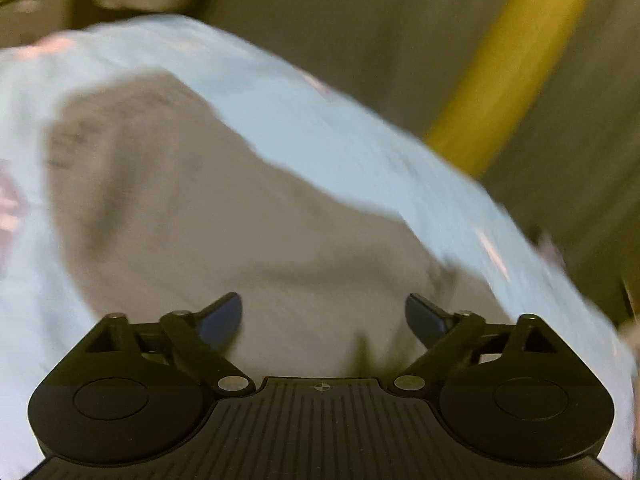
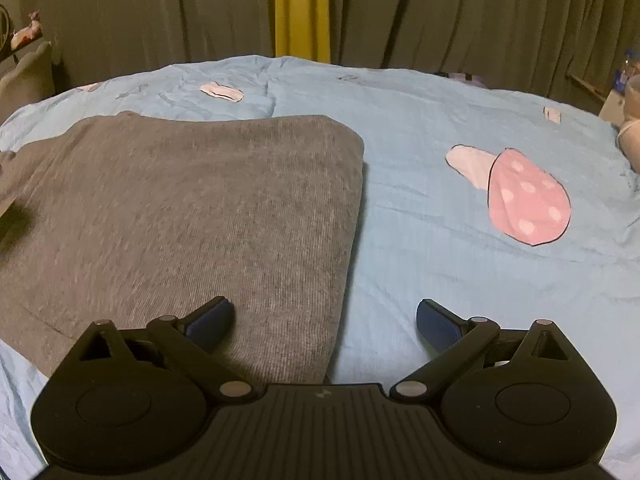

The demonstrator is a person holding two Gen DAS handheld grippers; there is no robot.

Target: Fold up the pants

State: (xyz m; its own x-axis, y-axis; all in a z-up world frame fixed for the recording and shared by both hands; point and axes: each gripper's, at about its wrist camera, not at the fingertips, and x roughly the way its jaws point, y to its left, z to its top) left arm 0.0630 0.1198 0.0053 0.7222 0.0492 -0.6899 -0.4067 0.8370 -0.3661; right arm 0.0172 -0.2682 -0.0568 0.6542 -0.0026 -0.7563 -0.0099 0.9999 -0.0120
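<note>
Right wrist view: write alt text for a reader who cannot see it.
Grey pants, folded into a flat block, lie on a light blue bedspread printed with a pink spotted mushroom. The open right gripper hovers over the pants' right edge, holding nothing. Dark curtains hang behind.

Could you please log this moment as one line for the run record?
pants: grey, folded, on blue bedspread | left gripper: open, over pants | right gripper: open, over their right edge
</note>
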